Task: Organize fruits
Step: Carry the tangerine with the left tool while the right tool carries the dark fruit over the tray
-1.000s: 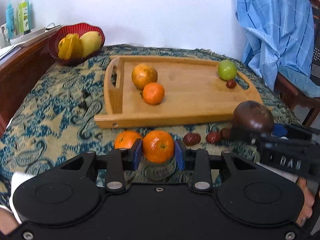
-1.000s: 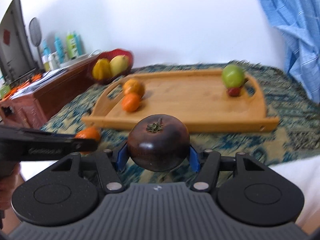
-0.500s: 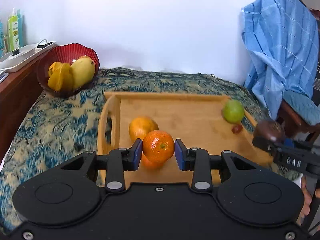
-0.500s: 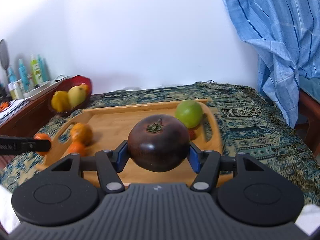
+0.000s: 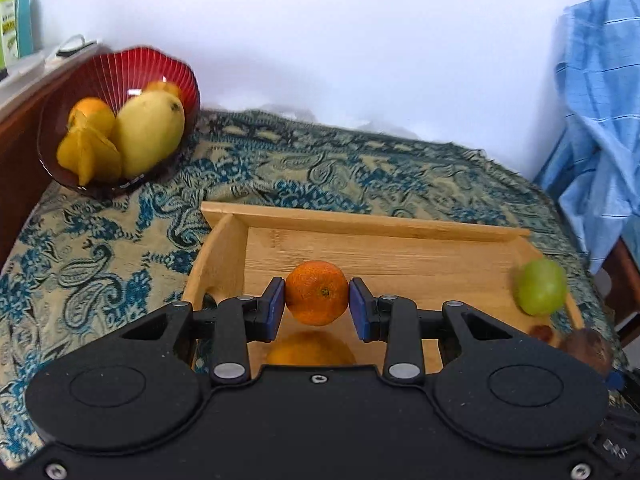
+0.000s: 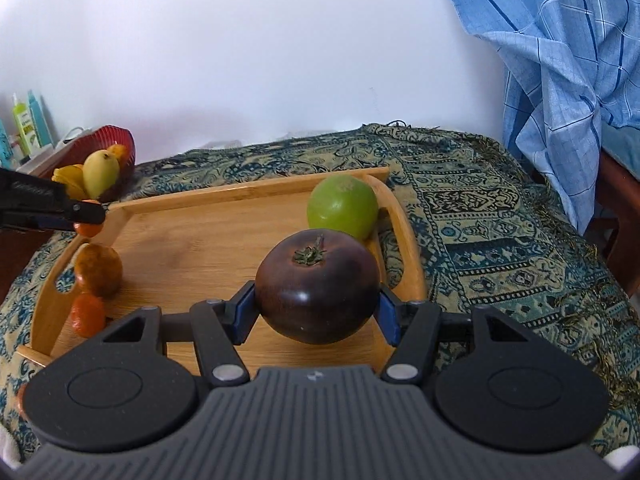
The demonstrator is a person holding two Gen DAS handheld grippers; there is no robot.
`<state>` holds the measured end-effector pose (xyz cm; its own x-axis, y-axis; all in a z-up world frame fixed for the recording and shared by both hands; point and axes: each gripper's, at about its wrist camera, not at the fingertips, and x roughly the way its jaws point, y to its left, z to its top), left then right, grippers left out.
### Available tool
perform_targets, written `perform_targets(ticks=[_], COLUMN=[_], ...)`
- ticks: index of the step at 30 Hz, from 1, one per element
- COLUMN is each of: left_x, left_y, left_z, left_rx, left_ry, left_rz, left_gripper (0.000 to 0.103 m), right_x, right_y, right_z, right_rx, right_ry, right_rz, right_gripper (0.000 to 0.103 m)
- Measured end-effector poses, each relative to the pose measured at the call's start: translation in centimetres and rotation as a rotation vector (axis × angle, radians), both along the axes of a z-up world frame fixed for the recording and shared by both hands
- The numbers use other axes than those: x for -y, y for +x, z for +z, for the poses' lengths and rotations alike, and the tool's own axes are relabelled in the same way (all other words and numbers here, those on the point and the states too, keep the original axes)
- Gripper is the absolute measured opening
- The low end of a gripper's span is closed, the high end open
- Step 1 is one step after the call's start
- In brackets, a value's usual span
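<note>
Bamboo tray [image 6: 404, 220] below both my grippers. Left gripper [image 5: 317, 309] clamps mandarin [image 5: 316, 293]; right gripper [image 6: 316, 312] clamps dark tomato [image 6: 317, 286]. Only right view shows two oranges [image 6: 96, 276] at tray's left handle.

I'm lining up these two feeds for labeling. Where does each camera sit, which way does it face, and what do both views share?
Left wrist: sits on the left tongs, looking forward over the wooden tray to the red bowl; its fingers clamp a tangerine.
Right wrist: sits on the right tongs, looking across the tray toward the wall and blue cloth; its fingers clamp a dark tomato, and the left tongs enter at far left.
Shared: tray, green fruit, bowl, patterned tablecloth.
</note>
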<state>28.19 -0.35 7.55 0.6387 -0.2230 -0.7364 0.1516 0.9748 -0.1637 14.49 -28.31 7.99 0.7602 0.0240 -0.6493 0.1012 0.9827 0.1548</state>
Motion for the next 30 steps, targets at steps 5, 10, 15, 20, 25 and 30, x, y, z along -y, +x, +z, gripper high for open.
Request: perform_targets(ticks=[5, 10, 15, 20, 25, 30], left_x=[0.6, 1.0, 1.3, 1.5, 1.6, 1.7], left_y=[2.2, 2.8, 3.0, 2.8, 2.7, 2.8], left_z=[-1.6, -2.3, -2.9, -3.3, -3.3, -3.4], left_rx=[-0.017, -0.025, -0.031, -0.022, -0.019, -0.022], left_ry=[0.033, 0.032, 0.045, 0.065, 0.067, 0.076], left_rz=[0.009, 0.006, 0.005, 0.002, 0.001, -0.001], left_gripper=[0.033, 0.033, 0.033, 0.033, 0.033, 0.034], right_x=[0.2, 0.4, 0.2, 0.0, -0.2, -0.4], right_y=[0.8, 1.1, 1.4, 1.6, 1.8, 2.0], right_z=[-0.7, -1.0, -1.2, -1.4, -1.6, -1.9], right_rx=[-0.037, -0.045, -0.052, -0.054, -0.059, -0.068], right_ry=[-0.022, -0.022, -0.024, -0.022, -0.025, -0.025], right_rz=[-0.006, -0.008, 0.0, 0.003, 0.009, 0.016], right_gripper=[0.063, 0.063, 0.063, 0.063, 0.063, 0.063])
